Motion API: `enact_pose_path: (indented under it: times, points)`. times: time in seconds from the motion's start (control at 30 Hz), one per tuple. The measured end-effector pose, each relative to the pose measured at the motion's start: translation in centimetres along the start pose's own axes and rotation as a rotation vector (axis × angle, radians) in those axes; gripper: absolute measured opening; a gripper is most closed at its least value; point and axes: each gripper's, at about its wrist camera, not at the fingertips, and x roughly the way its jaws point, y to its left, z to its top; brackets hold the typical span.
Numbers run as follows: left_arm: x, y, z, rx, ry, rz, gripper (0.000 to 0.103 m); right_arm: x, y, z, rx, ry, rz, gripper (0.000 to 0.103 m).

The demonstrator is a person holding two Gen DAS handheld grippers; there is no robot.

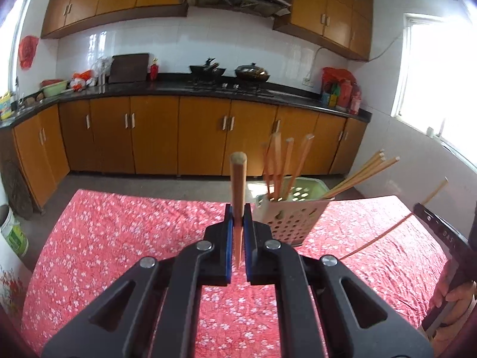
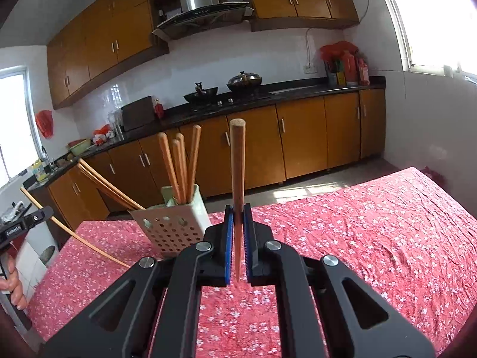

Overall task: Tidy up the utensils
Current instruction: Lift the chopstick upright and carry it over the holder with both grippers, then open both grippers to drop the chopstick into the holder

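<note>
Both grippers are up off the table, each clamped on a single chopstick. The left gripper (image 1: 238,217) has its blue pads pinched tight on a wooden chopstick (image 1: 237,185) that stands up between the jaws, round butt end on top, thin tip hanging below. Same story on the right: the right gripper (image 2: 238,217) is closed hard on its own chopstick (image 2: 238,167), upright, butt end up. Just beyond and between the two sits the perforated holder (image 1: 286,219), on the red floral tablecloth (image 1: 119,238), already stocked: one cluster of chopsticks (image 2: 179,164) stands fairly upright in it, another bunch (image 1: 357,176) leans out sharply over its rim. From the left view, the person's right hand (image 1: 453,295) shows at the far right edge.
</note>
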Motion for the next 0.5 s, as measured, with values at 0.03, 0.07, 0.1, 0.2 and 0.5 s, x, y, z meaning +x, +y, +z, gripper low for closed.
enact_pose_path:
  times: [0.03,0.07,0.1,0.2,0.5]
  points:
    - [-0.4,-0.5,0.4,0.008,-0.013,-0.011,0.007,-0.4,0.3,0.6,0.006,-0.008,0.022,0.007]
    - [-0.8,-1.1,0.9,0.016,-0.027,-0.028,0.007,-0.9,0.8,1.4,0.013,-0.020,0.058,0.007]
    - [-1.4,-1.9,1.7,0.023,-0.048,-0.049,0.007,-1.3,1.3,2.1,0.018,-0.031,0.086,0.007]
    - [-2.3,-3.7,3.3,0.035,-0.095,-0.081,0.007,-2.4,3.0,4.5,0.026,-0.081,0.176,0.007]
    - [-0.9,-7.1,8.9,0.008,-0.264,-0.065,0.007,-1.1,6.3,8.7,-0.004,-0.250,0.186,0.007]
